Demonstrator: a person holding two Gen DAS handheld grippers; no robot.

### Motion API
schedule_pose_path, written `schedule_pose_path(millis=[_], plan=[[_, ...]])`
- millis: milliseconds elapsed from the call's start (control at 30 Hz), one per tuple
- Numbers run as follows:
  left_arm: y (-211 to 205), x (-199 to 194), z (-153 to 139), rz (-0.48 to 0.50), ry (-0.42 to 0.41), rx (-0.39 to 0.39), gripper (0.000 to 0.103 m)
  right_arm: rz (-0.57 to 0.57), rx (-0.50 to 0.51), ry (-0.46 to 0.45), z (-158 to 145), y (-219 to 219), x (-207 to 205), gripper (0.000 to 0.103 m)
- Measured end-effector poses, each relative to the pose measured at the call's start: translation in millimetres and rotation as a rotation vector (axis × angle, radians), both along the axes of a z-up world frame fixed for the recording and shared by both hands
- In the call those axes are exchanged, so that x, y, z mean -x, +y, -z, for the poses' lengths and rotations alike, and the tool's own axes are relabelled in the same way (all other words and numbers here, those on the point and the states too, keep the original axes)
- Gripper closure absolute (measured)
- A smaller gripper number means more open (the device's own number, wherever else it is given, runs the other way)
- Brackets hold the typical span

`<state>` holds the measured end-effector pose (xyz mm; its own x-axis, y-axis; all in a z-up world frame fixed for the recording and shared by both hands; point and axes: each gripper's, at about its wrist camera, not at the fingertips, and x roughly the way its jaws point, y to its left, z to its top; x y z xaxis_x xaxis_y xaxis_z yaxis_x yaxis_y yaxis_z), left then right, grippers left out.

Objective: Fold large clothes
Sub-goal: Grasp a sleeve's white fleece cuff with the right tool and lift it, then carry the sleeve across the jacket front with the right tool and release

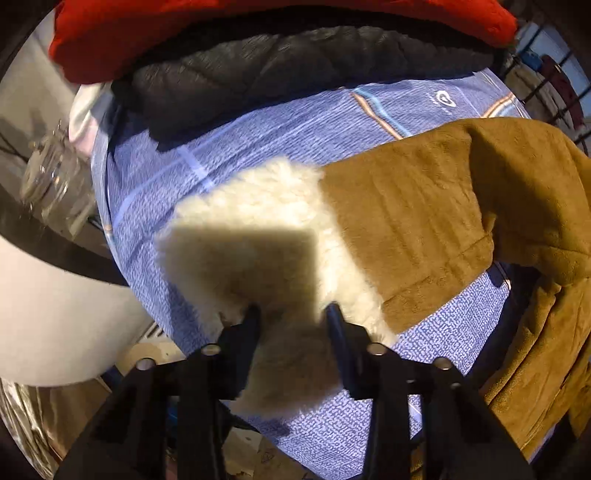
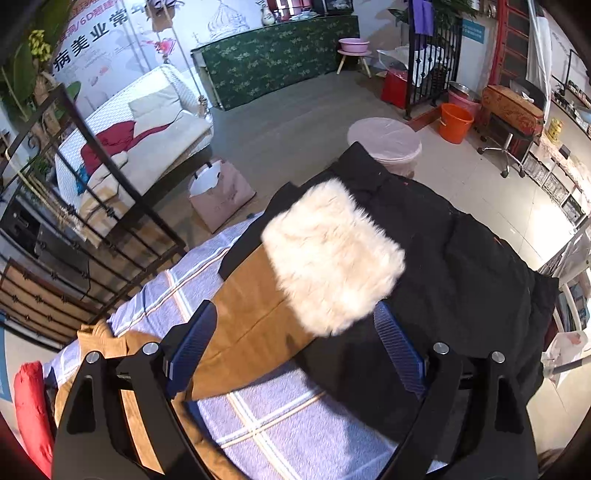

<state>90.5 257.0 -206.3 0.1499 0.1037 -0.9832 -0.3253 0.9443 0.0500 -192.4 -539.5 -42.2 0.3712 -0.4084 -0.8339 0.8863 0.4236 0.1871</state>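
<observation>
Coat (image 1: 424,206) sleeve across our blue checked bedsheet (image 1: 258,133).
Our left gripper (image 1: 293,312) pinches its fluffy white cuff (image 1: 258,229); our right gripper (image 2: 295,325) hangs wide apart above that cuff, gripping nothing.

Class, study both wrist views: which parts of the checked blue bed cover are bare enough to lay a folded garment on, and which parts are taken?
Bare blue cover lies in front of the right gripper, between the tan coat and black coat. Another patch lies between the fleece cuff and the dark quilted jacket. The far edge, under that jacket and the red garment, is crowded.
</observation>
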Motion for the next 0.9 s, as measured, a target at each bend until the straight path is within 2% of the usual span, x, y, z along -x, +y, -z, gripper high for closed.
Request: schedule_pose_path(millis=[33, 100, 167, 233, 367, 467, 500, 533, 600, 633, 667, 700, 733, 833, 900], plan=[[-6, -4, -6, 0.038, -0.016, -0.005, 0.102, 0.000, -0.002, -0.006, -1, 5, 1, 0.017], [-10, -9, -28, 0.071, -0.068, -0.027, 0.102, -0.010, -0.008, -0.018, 3, 15, 2, 0.017], [-7, -12, -65, 0.103, -0.169, -0.025, 0.102, -0.022, -0.012, -0.017, 6, 23, -2, 0.017], [-1, -16, -106, 0.123, -0.251, -0.069, 0.103, -0.042, -0.027, -0.019, 10, 29, -9, 0.017], [36, -15, -200, 0.086, -0.438, -0.251, 0.103, -0.096, -0.054, -0.039, 17, 44, -23, 0.017], [80, -16, -240, 0.021, -0.466, -0.330, 0.103, -0.140, -0.054, -0.041, 20, 52, -33, 0.017], [88, -17, -243, 0.013, -0.459, -0.354, 0.103, -0.150, -0.059, -0.042, 21, 55, -36, 0.017], [93, -19, -242, 0.016, -0.443, -0.346, 0.103, -0.163, -0.074, -0.048, 25, 57, -39, 0.017], [95, -17, -230, -0.006, -0.410, -0.256, 0.102, -0.177, -0.113, -0.061, 32, 61, -43, 0.017], [90, -15, -218, -0.008, -0.396, -0.186, 0.092, -0.181, -0.135, -0.065, 36, 63, -45, 0.017], [79, -12, -205, 0.006, -0.379, -0.124, 0.070, -0.186, -0.152, -0.070, 37, 65, -45, 0.017], [62, -11, -190, 0.026, -0.363, -0.089, 0.056, -0.190, -0.165, -0.076, 39, 66, -45, 0.017], [44, -7, -177, 0.044, -0.350, -0.070, 0.039, -0.190, -0.174, -0.079, 39, 66, -44, 0.017], [-18, -3, -142, 0.126, -0.291, 0.073, 0.038, -0.155, -0.145, -0.062, 35, 58, -34, 0.017], [-63, -4, -124, 0.199, -0.240, 0.123, 0.038, -0.101, -0.117, -0.052, 31, 44, -22, 0.017]])
